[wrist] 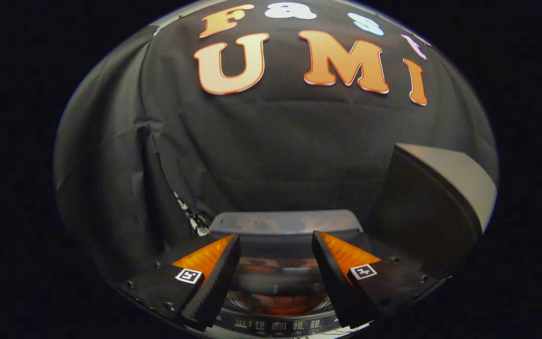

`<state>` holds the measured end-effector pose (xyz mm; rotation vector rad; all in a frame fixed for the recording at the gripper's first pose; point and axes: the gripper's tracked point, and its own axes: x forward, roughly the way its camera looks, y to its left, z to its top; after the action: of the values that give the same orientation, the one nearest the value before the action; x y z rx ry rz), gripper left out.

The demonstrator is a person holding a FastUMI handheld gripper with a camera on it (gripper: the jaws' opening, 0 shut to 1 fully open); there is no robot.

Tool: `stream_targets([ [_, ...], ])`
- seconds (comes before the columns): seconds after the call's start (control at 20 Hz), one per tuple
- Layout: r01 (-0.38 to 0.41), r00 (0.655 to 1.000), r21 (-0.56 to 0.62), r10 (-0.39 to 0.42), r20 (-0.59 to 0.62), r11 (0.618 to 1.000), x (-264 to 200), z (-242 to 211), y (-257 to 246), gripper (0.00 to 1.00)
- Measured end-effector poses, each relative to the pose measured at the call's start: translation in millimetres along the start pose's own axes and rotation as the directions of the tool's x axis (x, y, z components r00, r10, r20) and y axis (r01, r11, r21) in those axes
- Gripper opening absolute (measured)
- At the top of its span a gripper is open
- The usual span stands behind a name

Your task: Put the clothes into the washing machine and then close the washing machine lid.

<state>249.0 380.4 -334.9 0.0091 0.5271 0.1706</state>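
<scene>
A top-loading washing machine (284,221) sits low before the booth's black cloth wall, its grey back ledge running left to right just beyond the gripper (275,245). To the right, the dark lid (433,207) stands raised and tilted, its pale edge catching light, apparently left up so the drum stays open for loading; closing it is not yet done. Between and below the fingers, the drum opening (278,301) shows a warm orange-brown shape that may be clothes already inside or a reflection; which cannot be told. Nearest, a strip of control buttons (278,325) marks the machine's front edge. The gripper's fingers stand spread wide apart, holding nothing, aimed toward the far wall over the opening.
</scene>
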Motion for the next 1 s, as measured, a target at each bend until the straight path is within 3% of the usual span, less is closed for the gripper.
stream_targets([
  [0.2, -0.007, 0.998, -0.027, 0.005, -0.067, 1.0, 8.5, -31.8, 4.8, 0.98],
  [0.4, -0.007, 0.998, -0.01, 0.006, -0.059, 1.0, 1.3, -24.7, 2.7, 0.98],
  [0.65, -0.015, 1.0, 0.005, 0.015, 0.01, 1.0, -24.3, 23.5, -8.0, 0.98],
  [1.0, -0.009, 0.986, -0.006, 0.01, 0.164, 1.0, -99.5, 116.1, -41.9, 0.98],
])
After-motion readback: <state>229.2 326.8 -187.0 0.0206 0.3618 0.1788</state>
